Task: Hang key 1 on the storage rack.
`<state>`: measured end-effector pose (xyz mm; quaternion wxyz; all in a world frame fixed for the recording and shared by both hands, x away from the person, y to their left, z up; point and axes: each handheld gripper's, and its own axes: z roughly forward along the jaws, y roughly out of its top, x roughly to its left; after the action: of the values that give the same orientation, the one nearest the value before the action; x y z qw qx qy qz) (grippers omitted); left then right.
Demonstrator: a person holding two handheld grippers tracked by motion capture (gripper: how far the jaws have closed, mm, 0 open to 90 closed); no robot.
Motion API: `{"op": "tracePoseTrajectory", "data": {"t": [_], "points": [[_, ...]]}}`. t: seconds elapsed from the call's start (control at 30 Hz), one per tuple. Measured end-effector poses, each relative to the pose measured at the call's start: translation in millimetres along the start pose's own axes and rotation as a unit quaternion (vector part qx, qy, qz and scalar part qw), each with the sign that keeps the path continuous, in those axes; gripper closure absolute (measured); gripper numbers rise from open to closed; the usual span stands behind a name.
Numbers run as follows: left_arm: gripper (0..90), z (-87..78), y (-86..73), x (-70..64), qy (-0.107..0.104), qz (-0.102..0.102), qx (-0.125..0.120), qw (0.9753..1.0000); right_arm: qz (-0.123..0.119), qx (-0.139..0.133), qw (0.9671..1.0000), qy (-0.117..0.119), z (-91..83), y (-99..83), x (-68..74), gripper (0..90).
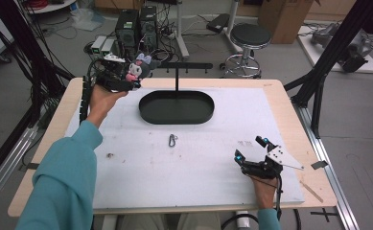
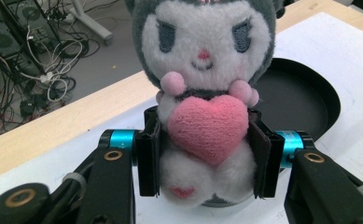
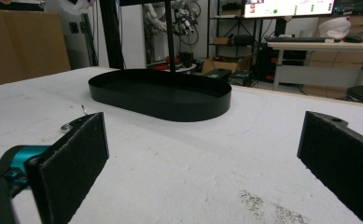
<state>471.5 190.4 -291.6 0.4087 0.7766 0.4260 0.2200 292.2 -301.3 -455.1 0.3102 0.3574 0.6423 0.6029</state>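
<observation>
While the left tool (image 1: 126, 76) grips the plush toy (image 2: 207, 93) raised, the right tool (image 1: 251, 149) rests released.

My counter (image 1: 280, 91) is a pale wooden top with a white mat (image 1: 198, 167) spread over most of it. On the mat I see a black oval tray (image 1: 177, 107) toward the far side, with a thin post rising behind it. A small metal clip (image 1: 173, 140) lies just in front of the tray, near the middle.

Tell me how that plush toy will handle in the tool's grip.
The plush toy looks soft and probably light, so it should squash rather than slip between the left tool's pads. Held low around its belly, its big head may flop or lean.
</observation>
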Motion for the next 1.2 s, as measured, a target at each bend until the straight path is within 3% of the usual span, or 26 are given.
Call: {"op": "tracePoseTrajectory", "data": {"t": [0.67,1.2], "points": [[54.5,-2.8,-24.5,15.9,0.003,-0.011,0.021,0.9997,0.000,0.000,1.0000,-0.002,-0.2,-0.1,0.4,1.2],[54.3,1.8,-35.2,5.5,-0.007,0.021,0.052,0.9984,0.002,0.003,1.0000,-0.001,-0.3,0.0,0.9,1.2]]}}
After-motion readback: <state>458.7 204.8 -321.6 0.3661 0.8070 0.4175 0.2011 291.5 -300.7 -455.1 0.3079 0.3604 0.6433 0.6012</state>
